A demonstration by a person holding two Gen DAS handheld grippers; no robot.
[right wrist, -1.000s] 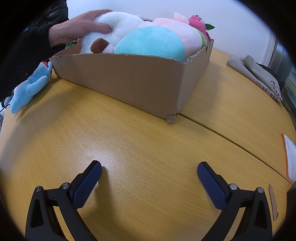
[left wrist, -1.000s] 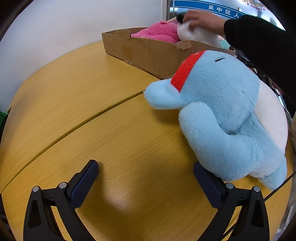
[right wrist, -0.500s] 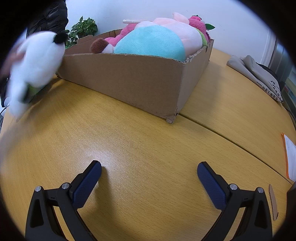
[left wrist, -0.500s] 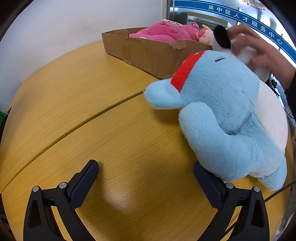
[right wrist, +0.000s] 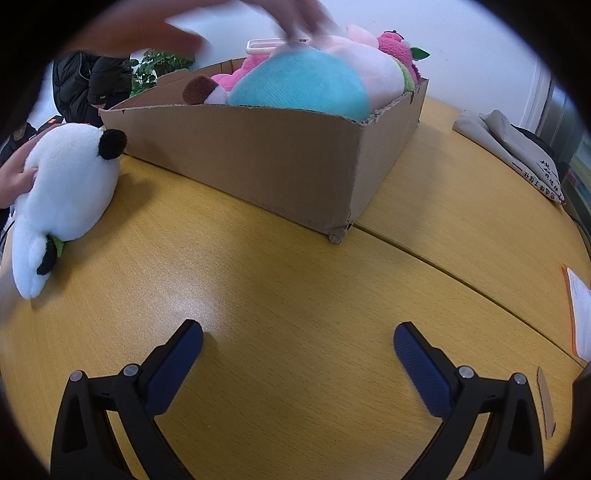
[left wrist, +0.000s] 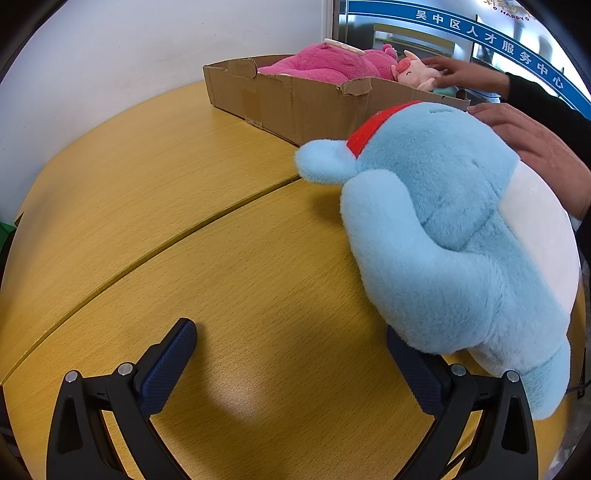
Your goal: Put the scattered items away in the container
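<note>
A big light-blue plush [left wrist: 454, 236] with a red band lies on the wooden table at the right of the left wrist view, over the right finger of my open, empty left gripper [left wrist: 291, 354]. The cardboard box [left wrist: 295, 99] behind it holds a pink plush [left wrist: 325, 64] and a small pig plush [left wrist: 413, 72]. In the right wrist view the box [right wrist: 280, 162] holds a teal and pink plush [right wrist: 306, 83]. A white panda plush [right wrist: 62, 192] lies on the table left of the box, with a hand on it. My right gripper [right wrist: 297, 350] is open and empty.
A person's hand [left wrist: 532, 151] rests on the blue plush and another [left wrist: 454, 72] reaches into the box. A blurred hand [right wrist: 229, 22] moves over the box. A folded grey cloth [right wrist: 517, 147] and an orange-edged paper [right wrist: 578, 310] lie at the right.
A person's hand took the white panda plush out of the box and set it on the table left of the box. Hands now touch the blue plush and the box. My grippers have not moved.
</note>
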